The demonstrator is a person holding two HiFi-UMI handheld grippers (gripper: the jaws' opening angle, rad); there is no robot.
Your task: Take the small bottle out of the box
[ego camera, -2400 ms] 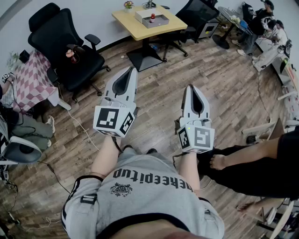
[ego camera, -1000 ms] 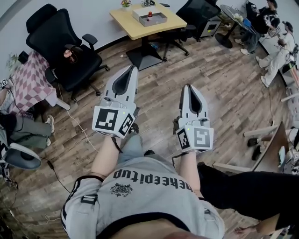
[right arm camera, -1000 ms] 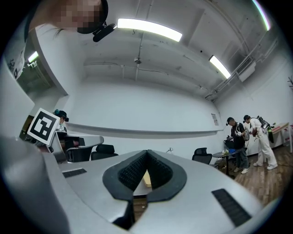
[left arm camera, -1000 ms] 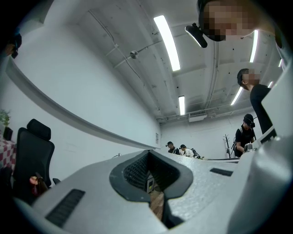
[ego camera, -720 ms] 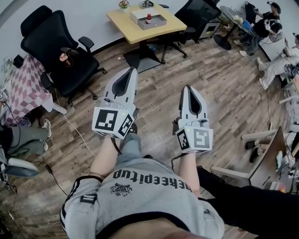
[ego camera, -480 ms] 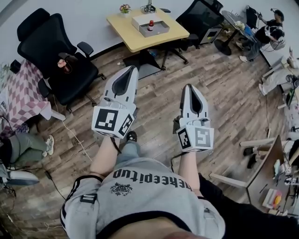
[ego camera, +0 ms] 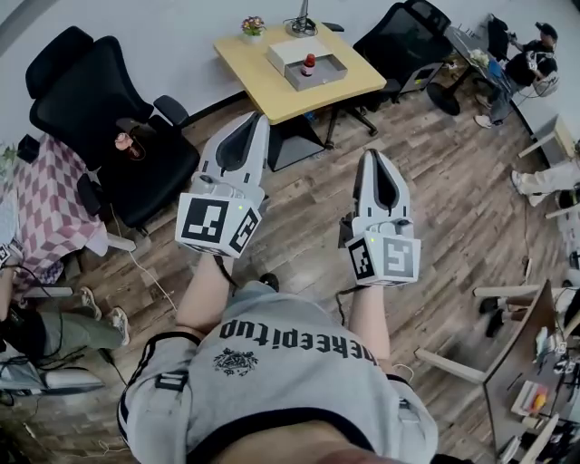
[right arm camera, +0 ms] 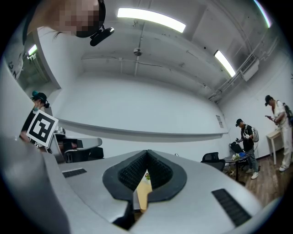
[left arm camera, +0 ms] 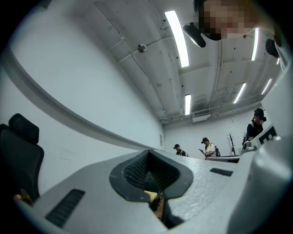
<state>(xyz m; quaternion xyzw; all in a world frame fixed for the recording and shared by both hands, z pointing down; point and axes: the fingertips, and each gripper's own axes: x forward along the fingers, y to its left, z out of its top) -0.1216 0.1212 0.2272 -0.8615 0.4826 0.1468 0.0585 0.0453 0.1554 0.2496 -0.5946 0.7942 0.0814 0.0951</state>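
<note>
Bottle, prob. in box: head view only

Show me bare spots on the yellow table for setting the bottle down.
Free: the yellow table left of the box, from the flower pot to the near edge, and the strip in front of the box. Crowded: the far side, around the box holding the bottle.

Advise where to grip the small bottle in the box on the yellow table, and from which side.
Take the small bottle by its upper body just under the red cap, coming down from above. It stands upright in the open box, whose walls seem to screen its lower part. Far off, so tentative. Left tongs and right tongs are shut; open one first.
</note>
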